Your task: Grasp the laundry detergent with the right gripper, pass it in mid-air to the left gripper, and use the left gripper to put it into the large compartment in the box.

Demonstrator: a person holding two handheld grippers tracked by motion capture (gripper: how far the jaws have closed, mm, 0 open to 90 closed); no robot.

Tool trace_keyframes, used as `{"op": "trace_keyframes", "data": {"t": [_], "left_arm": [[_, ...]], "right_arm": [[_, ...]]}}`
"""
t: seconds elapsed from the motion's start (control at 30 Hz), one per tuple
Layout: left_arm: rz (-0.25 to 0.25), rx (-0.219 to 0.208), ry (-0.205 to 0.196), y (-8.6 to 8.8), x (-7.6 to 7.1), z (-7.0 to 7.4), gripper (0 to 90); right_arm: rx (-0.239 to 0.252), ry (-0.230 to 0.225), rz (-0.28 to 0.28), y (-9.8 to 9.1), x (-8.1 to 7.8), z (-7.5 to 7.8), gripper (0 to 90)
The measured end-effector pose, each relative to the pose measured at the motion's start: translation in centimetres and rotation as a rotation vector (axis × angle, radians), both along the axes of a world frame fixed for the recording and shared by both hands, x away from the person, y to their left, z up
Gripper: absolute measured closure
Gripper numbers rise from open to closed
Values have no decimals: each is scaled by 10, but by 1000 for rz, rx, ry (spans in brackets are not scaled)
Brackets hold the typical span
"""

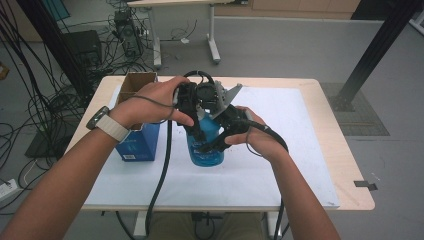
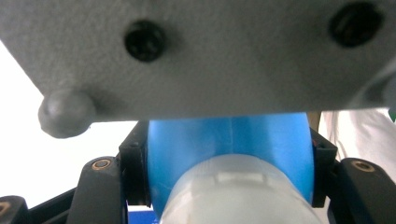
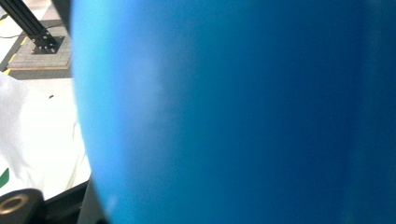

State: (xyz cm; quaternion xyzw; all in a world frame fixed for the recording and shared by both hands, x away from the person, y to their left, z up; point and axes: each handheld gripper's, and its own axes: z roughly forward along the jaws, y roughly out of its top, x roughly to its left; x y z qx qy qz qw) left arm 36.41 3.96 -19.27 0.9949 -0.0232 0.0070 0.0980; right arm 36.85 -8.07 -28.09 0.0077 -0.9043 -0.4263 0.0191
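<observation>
Between the two grippers, upright on the white sheet [image 1: 280, 170] covering the table [image 1: 345, 150], stands a blue bottle [image 1: 206, 145]. Left gripper [image 1: 196, 131] coming down from above, clamped around the bottle's upper part; seen along that gripper's own jaws, the blue shoulder [image 2: 229, 149] wedged tight between the two black pads [image 2: 135, 172], touching both, with the pale translucent neck [image 2: 233, 196] nearer the camera. Directly over the bottle, just beyond the left jaws, the grey plate [image 2: 201, 56] of the other gripper. Right gripper [image 1: 212, 146] reaching in low from the right side, clenched on the bottle's lower body; the blue wall [image 3: 233, 112] pressed right up against its camera, too close and blurred to make out the pads. Left of the left gripper, near but apart from the bottle, an open blue carton [image 1: 137, 137] with brown flaps, partly under the left wrist.
</observation>
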Motion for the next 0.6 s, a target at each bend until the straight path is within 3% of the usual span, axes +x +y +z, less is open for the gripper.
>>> {"op": "trace_keyframes", "data": {"t": [0.3, 0.37, 0.43, 0.6], "left_arm": [[-3, 5, -1, 1, 0, 0, 378], [1, 5, 0, 2, -1, 0, 378], [0, 6, 0, 2, -1, 0, 378], [3, 1, -3, 3, 0, 1, 378]], "right_arm": [[-7, 14, 6, 2, -1, 0, 434], [-4, -3, 11, 2, 0, 0, 434], [-5, 13, 5, 3, -1, 0, 434], [1, -3, 9, 3, 0, 0, 434]]}}
